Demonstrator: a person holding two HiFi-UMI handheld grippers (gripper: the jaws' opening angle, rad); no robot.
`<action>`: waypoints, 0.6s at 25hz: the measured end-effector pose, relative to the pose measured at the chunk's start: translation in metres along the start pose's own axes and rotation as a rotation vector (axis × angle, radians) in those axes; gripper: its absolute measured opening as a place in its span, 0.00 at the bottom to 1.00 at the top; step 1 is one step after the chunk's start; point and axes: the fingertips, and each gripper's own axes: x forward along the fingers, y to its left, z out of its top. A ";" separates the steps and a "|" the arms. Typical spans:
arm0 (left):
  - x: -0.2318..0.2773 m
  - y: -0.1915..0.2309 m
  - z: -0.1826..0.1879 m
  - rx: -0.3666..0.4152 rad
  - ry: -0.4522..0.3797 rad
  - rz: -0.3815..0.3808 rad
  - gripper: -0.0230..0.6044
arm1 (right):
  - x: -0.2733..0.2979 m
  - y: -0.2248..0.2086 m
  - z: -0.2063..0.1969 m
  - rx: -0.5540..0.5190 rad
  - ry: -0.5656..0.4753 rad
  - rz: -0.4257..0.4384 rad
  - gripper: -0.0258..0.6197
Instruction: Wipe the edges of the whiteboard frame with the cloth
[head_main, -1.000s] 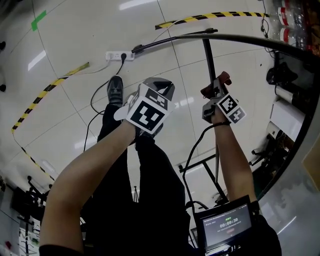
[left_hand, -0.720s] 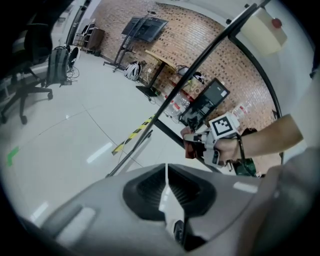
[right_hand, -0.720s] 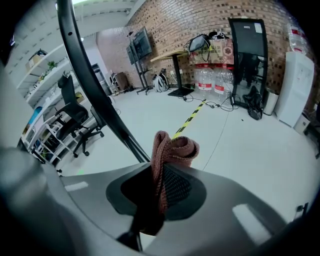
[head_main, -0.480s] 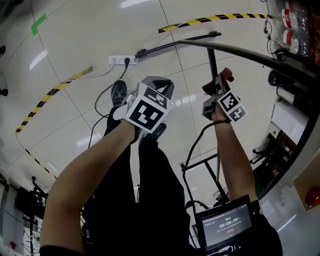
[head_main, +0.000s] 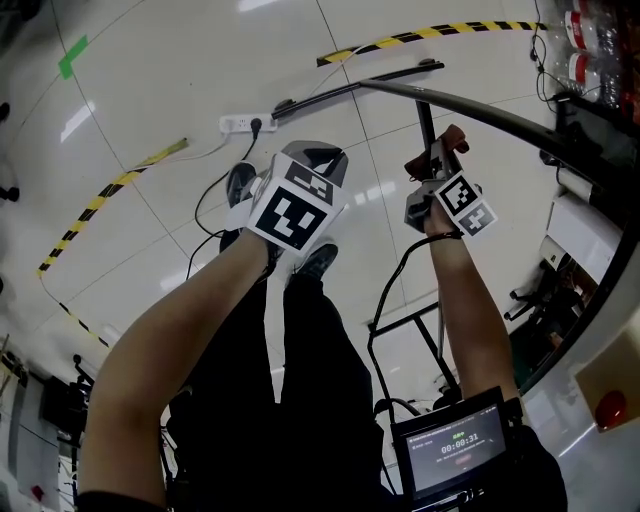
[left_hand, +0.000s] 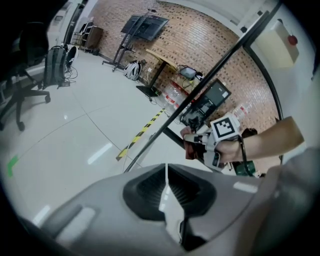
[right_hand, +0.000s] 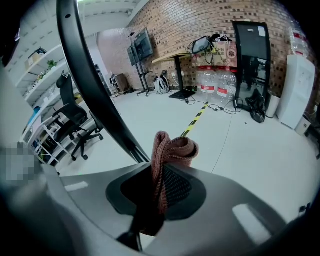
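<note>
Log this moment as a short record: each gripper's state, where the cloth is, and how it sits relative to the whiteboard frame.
left gripper: jaws together, nothing between them
right gripper: shut on the cloth
cloth: reddish, folded, its loop sticking out past the jaws
whiteboard frame: dark edge running just behind the cloth; contact cannot be told

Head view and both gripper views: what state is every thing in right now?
left gripper, jaws shut, empty.
right gripper, jaws shut on the cloth.
cloth, folded, pinched in the jaws.
whiteboard frame, beside the cloth; touching unclear.
power strip, one plug in.
screen, lit.
</note>
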 end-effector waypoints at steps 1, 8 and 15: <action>-0.001 0.001 0.001 0.001 0.001 -0.001 0.06 | 0.001 0.002 0.001 0.003 -0.001 0.001 0.13; -0.006 0.005 0.002 0.004 0.013 -0.008 0.06 | 0.011 0.017 0.009 -0.001 -0.012 0.010 0.13; -0.012 0.014 0.001 -0.004 0.020 0.002 0.06 | 0.020 0.033 0.019 -0.024 -0.012 0.039 0.13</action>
